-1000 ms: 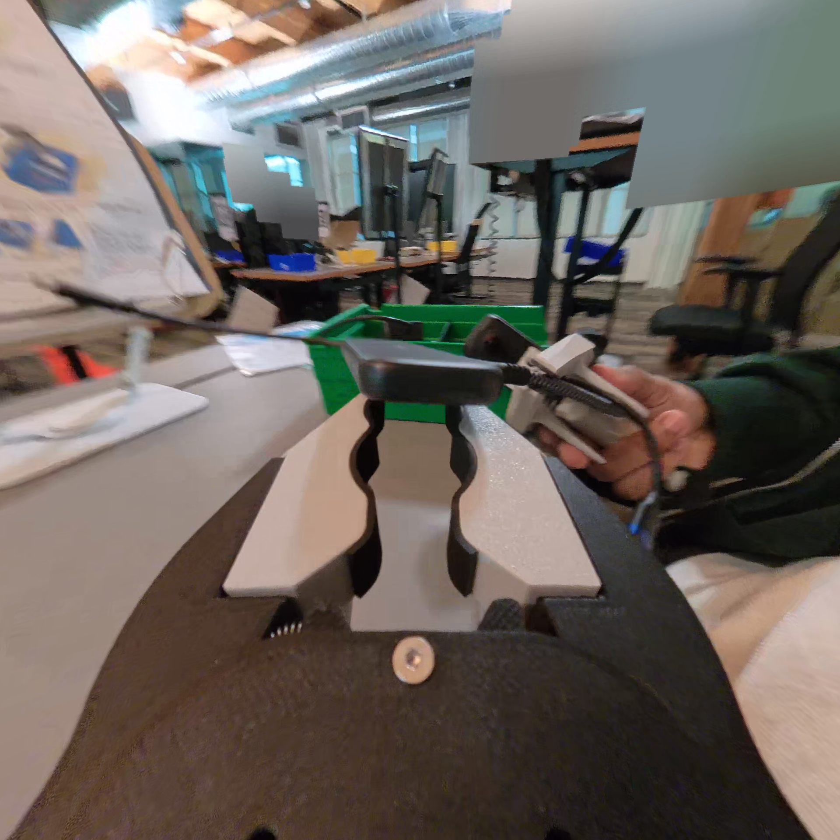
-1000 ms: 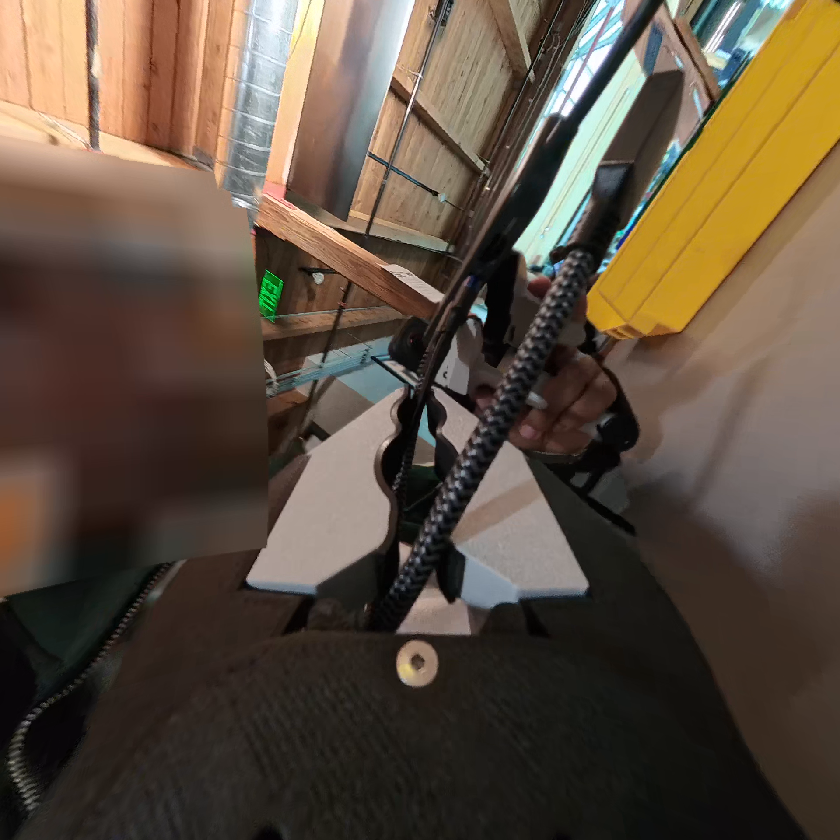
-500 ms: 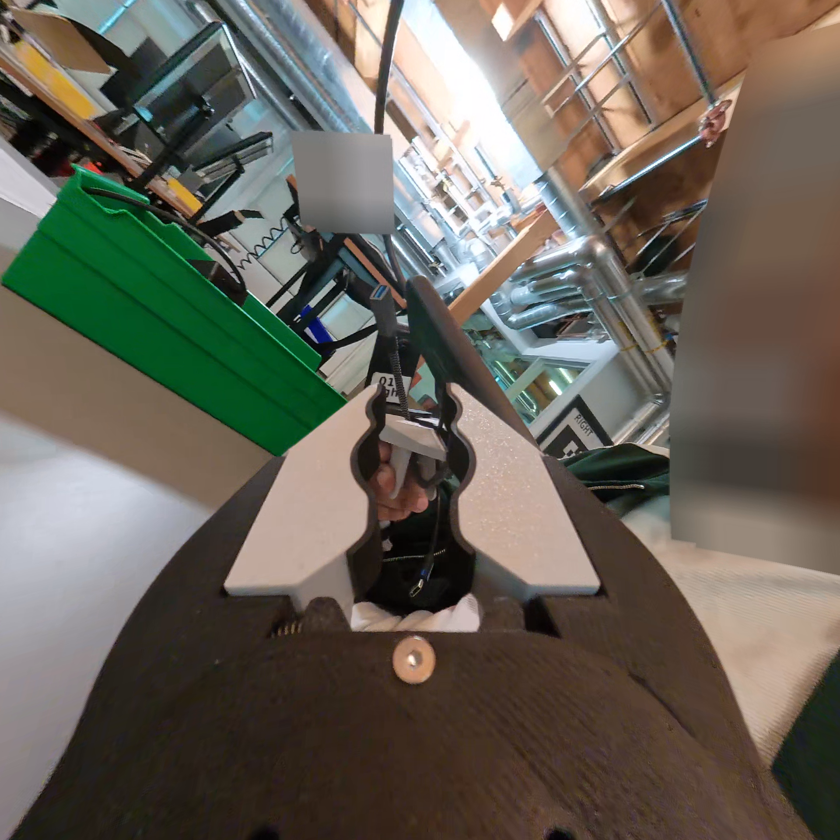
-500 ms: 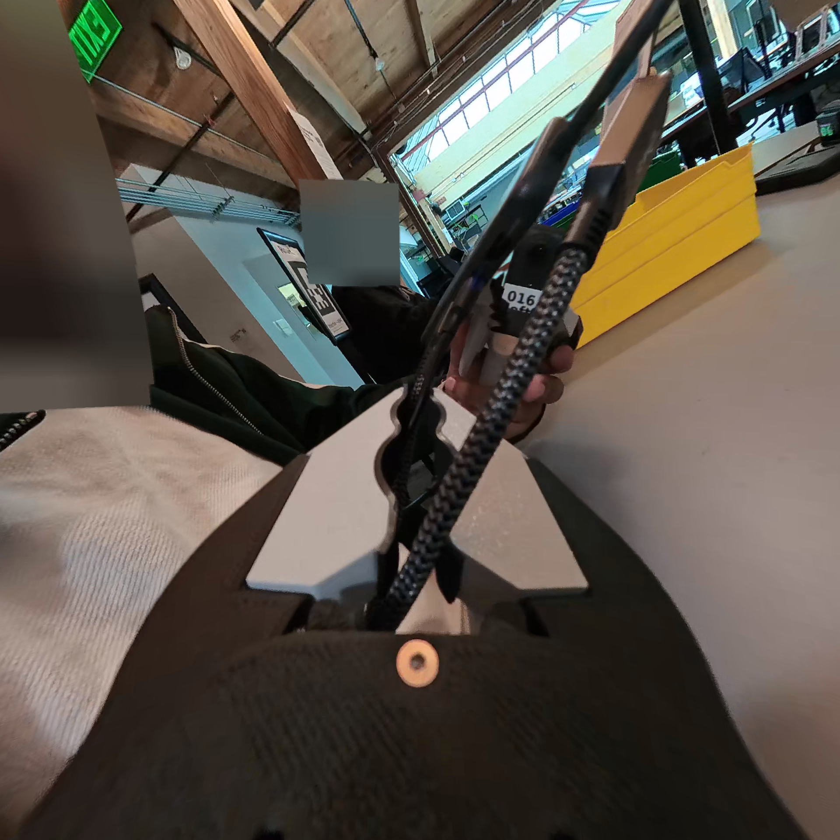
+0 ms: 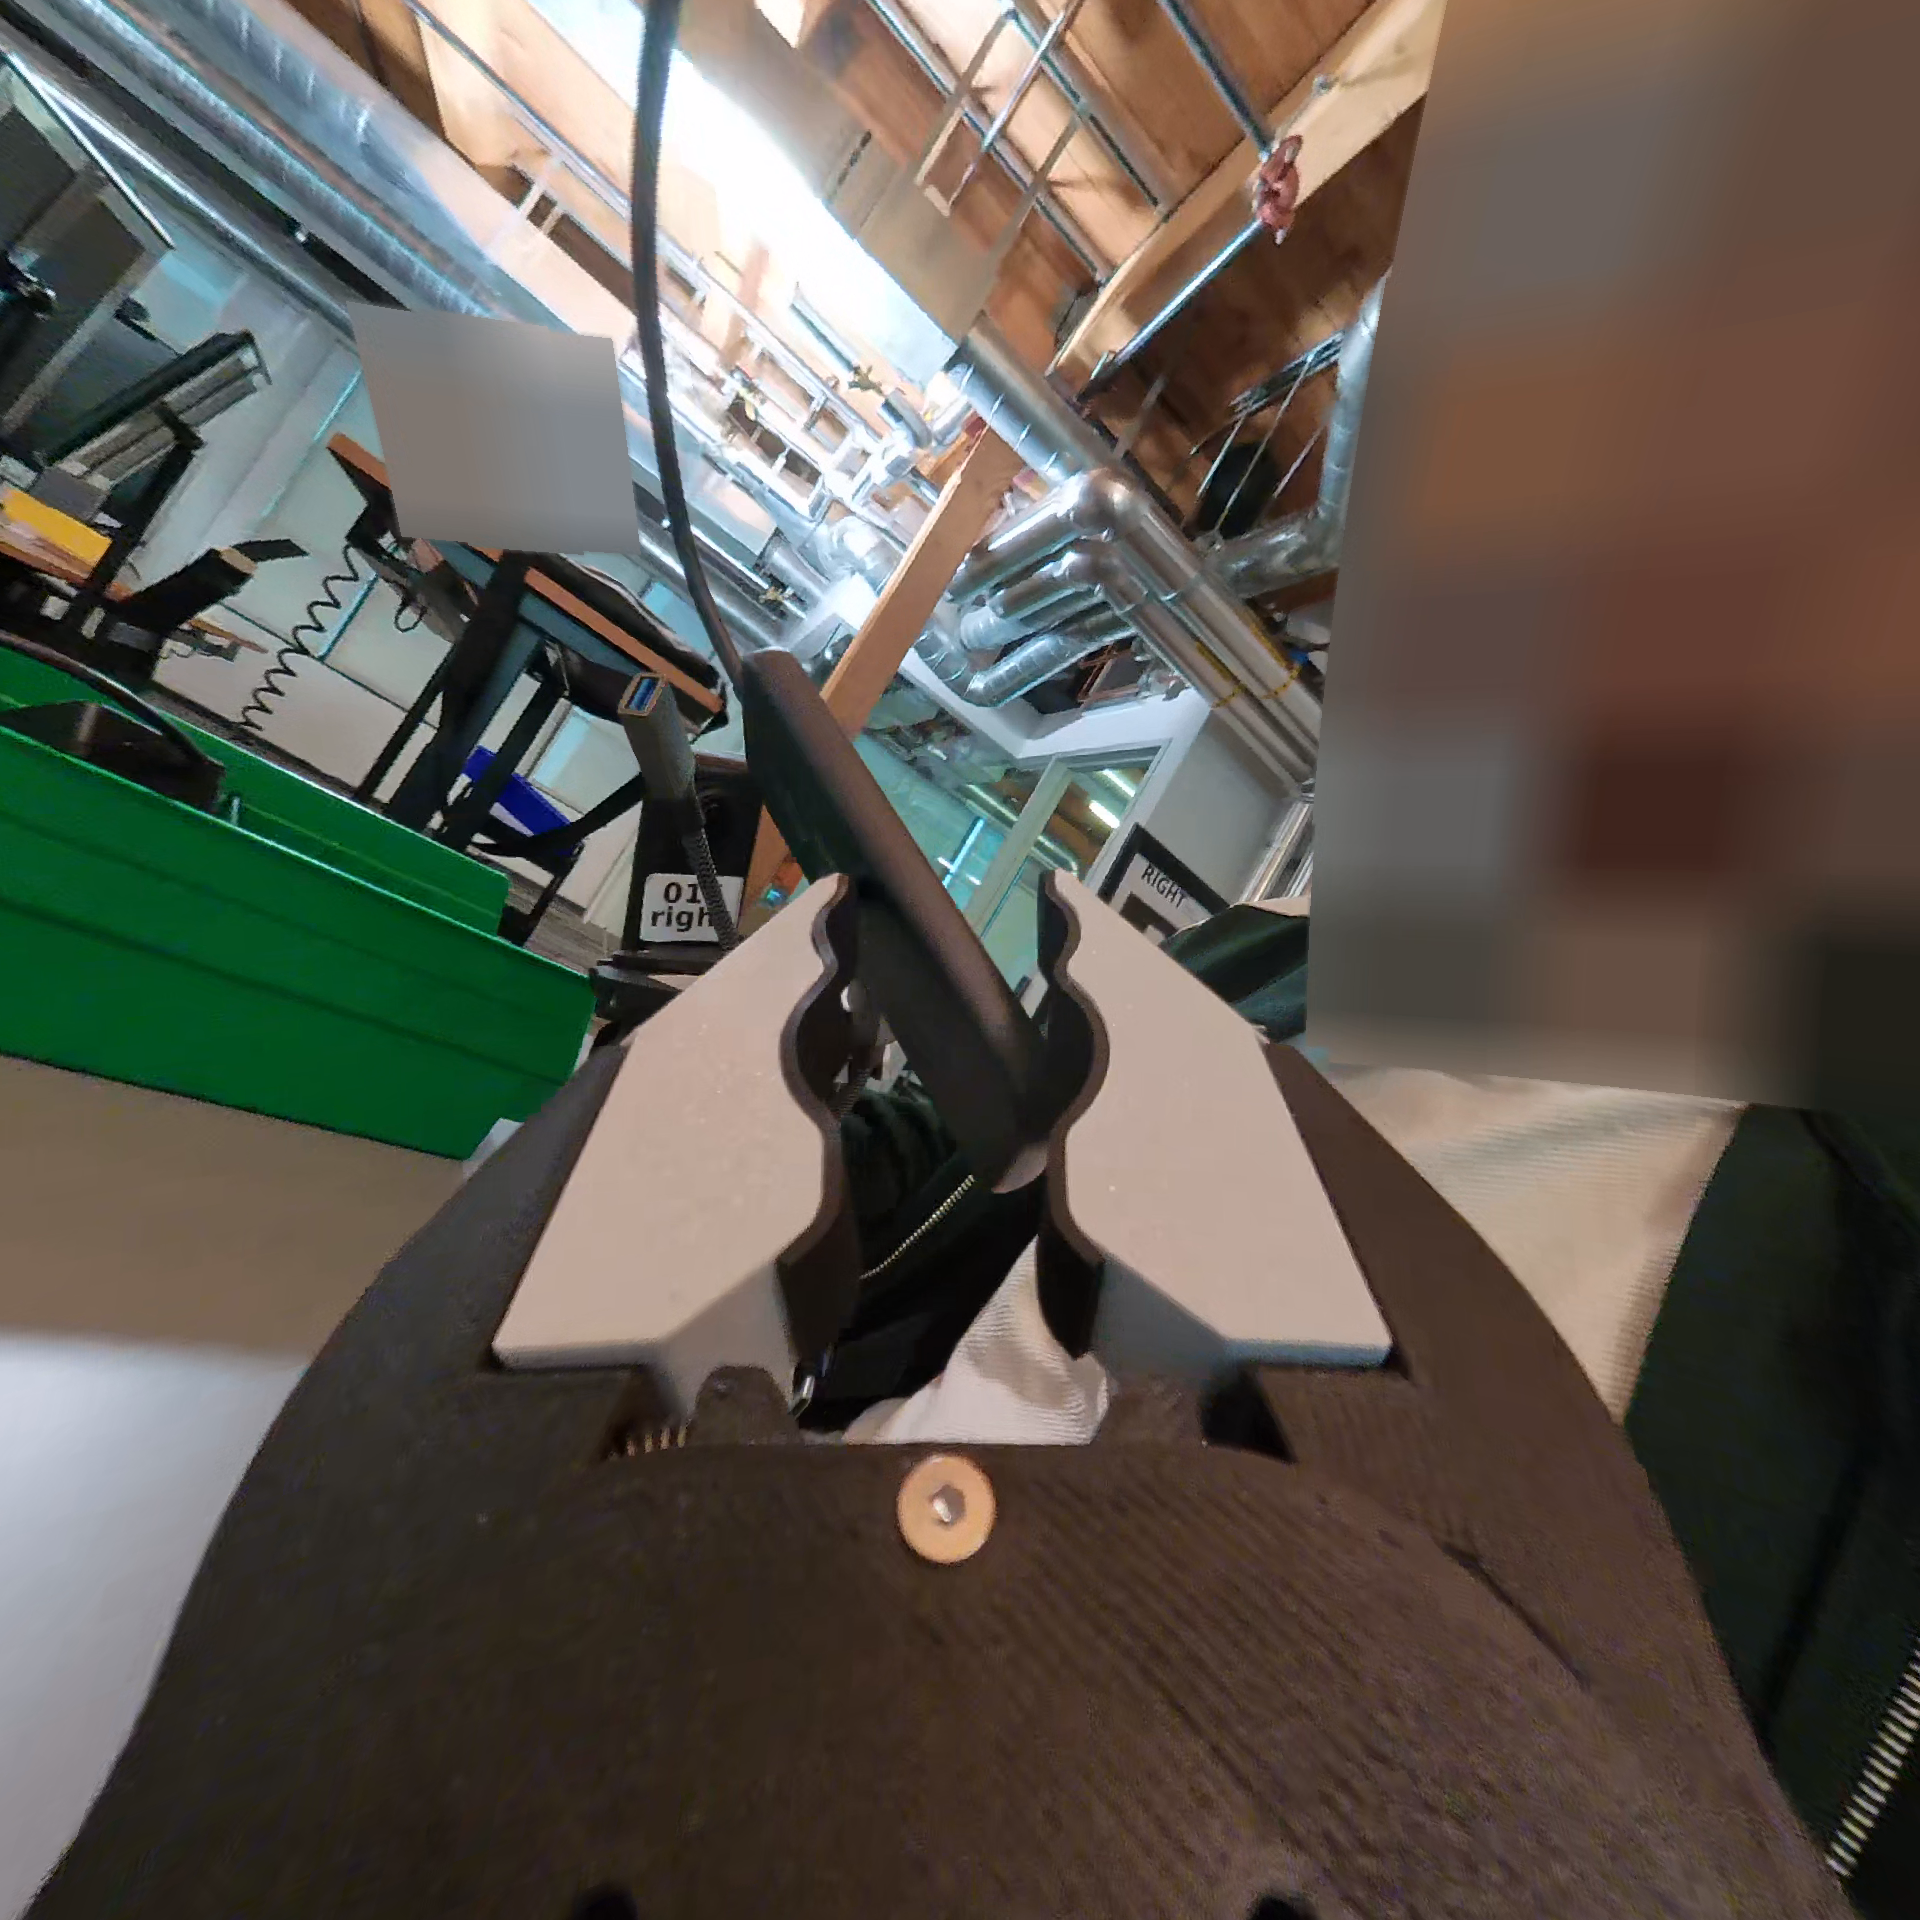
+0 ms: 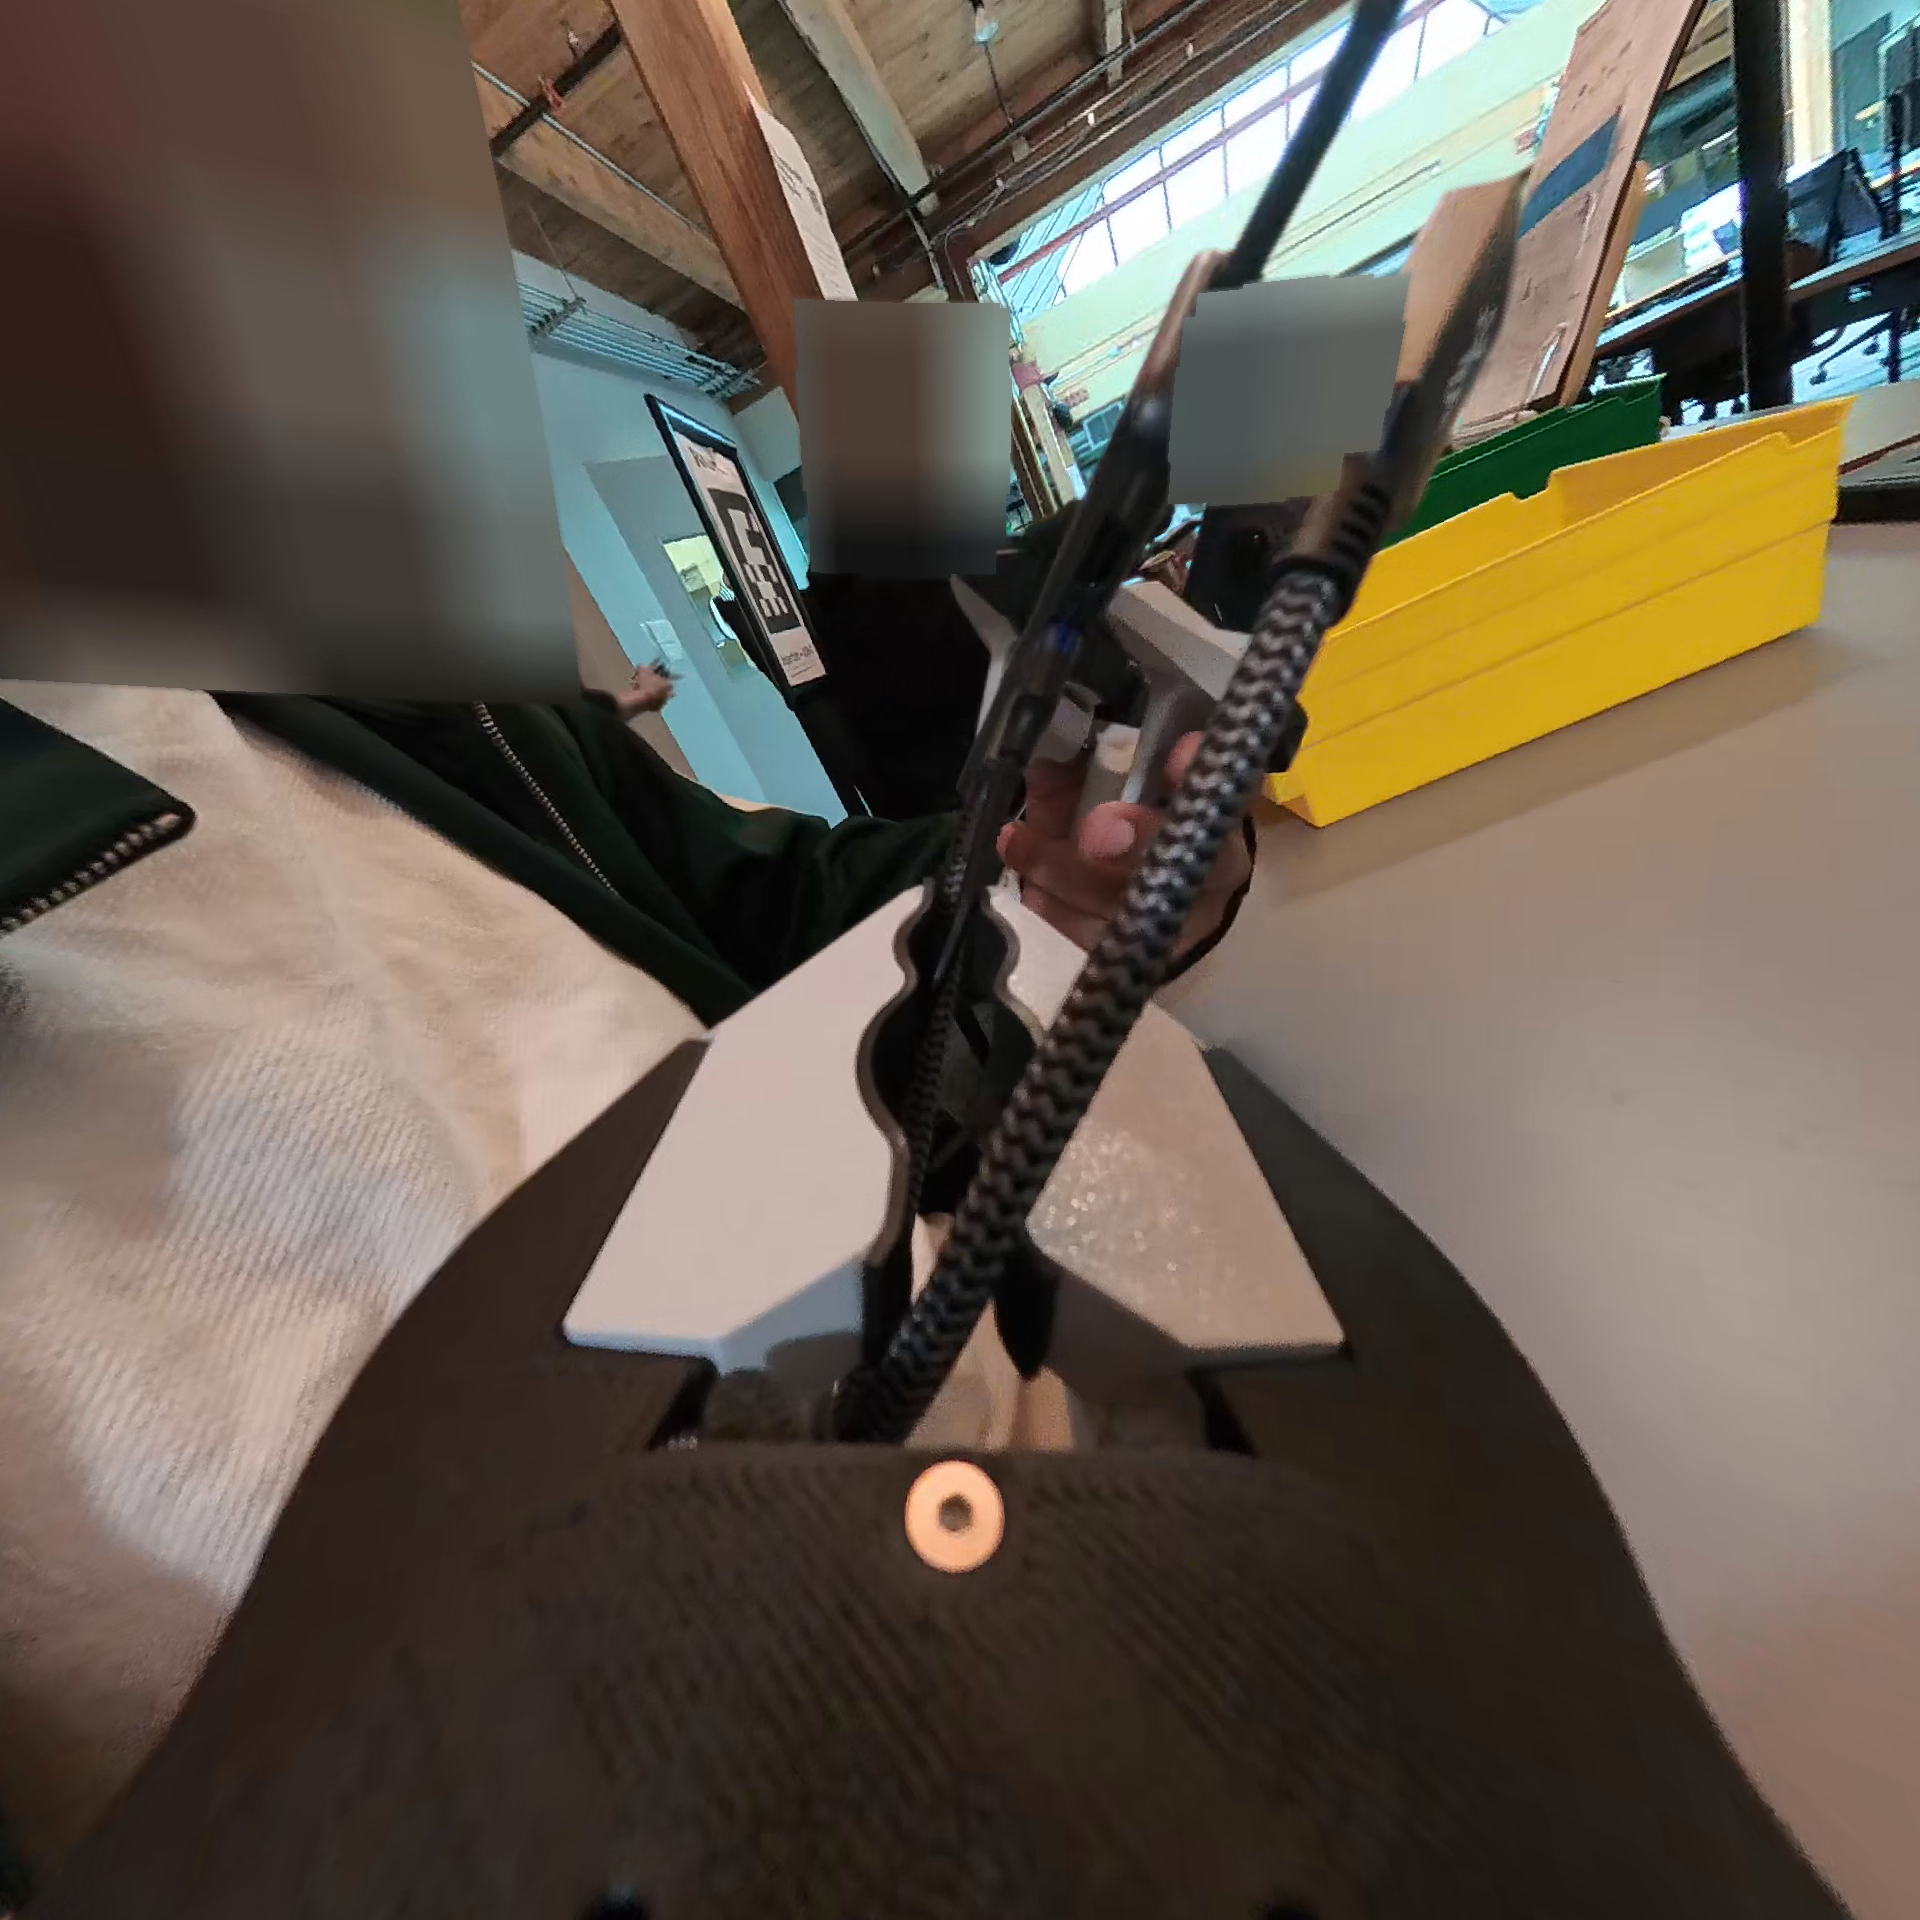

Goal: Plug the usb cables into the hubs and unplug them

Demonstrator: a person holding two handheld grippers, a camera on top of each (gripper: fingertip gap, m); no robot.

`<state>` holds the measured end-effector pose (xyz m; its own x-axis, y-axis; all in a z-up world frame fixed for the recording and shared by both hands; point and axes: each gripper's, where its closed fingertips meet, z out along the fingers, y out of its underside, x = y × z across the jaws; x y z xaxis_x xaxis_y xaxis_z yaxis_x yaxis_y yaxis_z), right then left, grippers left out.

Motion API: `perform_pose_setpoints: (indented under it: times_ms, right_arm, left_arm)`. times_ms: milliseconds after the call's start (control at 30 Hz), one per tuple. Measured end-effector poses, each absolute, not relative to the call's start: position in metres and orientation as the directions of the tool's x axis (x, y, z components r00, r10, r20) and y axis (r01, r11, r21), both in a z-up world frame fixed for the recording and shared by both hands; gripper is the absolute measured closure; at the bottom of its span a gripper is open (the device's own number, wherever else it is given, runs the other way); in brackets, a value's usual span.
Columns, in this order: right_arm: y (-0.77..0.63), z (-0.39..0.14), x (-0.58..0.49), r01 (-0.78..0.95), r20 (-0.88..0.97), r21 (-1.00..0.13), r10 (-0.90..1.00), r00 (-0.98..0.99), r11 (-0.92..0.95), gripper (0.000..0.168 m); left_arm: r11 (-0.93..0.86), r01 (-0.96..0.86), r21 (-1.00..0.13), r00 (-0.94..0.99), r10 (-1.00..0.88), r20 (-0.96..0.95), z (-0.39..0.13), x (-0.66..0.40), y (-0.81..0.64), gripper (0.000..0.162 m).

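Observation:
In the left wrist view my left gripper (image 5: 945, 894) is closed on a dark, flat USB hub (image 5: 883, 883). The hub sits skewed across the jaws, against the left fingertip (image 5: 821, 914) and the inner side of the right finger. The hub's black lead runs up out of frame. My right gripper (image 6: 961, 925) is shut on a thick braided USB cable (image 6: 1091, 1018). The cable's plug (image 6: 1455, 281) points up and away, close beside the hub (image 6: 1127, 488). The plug (image 5: 652, 707) also shows left of the hub in the left wrist view. Plug and hub are apart.
A green bin (image 5: 260, 935) stands on the table to the left. A yellow bin (image 6: 1558, 623) stands on the grey table (image 6: 1558, 1143) behind the left gripper. The person's white top and dark jacket (image 6: 260, 1039) are close by. Both grippers are held above the table.
The left gripper tilted up from the table. The hub went from lying across the fingertips to skewed between the fingers, which stand wider apart. The right gripper kept hold of the braided cable.

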<state>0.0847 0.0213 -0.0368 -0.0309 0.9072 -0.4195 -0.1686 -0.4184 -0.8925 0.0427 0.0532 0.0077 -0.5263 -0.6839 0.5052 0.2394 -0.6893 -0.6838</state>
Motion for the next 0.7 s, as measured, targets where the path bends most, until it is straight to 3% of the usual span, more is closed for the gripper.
perform_pose_setpoints:
  times_ms: [133,233,400,500,700]
  right_arm:
    - [0.026,-0.042,0.083,-0.146,-0.42,-0.898,0.907,0.007,-0.415,0.164]
    - [0.033,-0.051,0.083,-0.105,-0.411,-0.909,0.909,0.066,-0.403,0.164]
    - [0.041,-0.059,0.086,-0.083,-0.412,-0.911,0.901,0.133,-0.404,0.163]
    - [0.044,-0.057,0.09,-0.107,-0.422,-0.906,0.895,0.145,-0.41,0.163]
    - [0.054,-0.052,0.1,-0.173,-0.457,-0.886,0.875,0.162,-0.431,0.164]
  left_arm:
    - [-0.679,0.214,-0.703,-0.468,-0.702,0.536,-0.001,0.047,0.059,0.129]
    - [-0.624,0.175,-0.762,-0.287,-0.773,0.567,-0.025,0.062,0.074,0.124]
    - [-0.486,0.019,-0.874,-0.126,-0.868,0.48,-0.059,0.079,0.071,0.118]
    - [-0.444,-0.081,-0.893,-0.179,-0.875,0.451,-0.071,0.085,0.052,0.14]
    - [-0.471,-0.1,-0.877,-0.202,-0.853,0.481,-0.073,0.086,0.051,0.147]
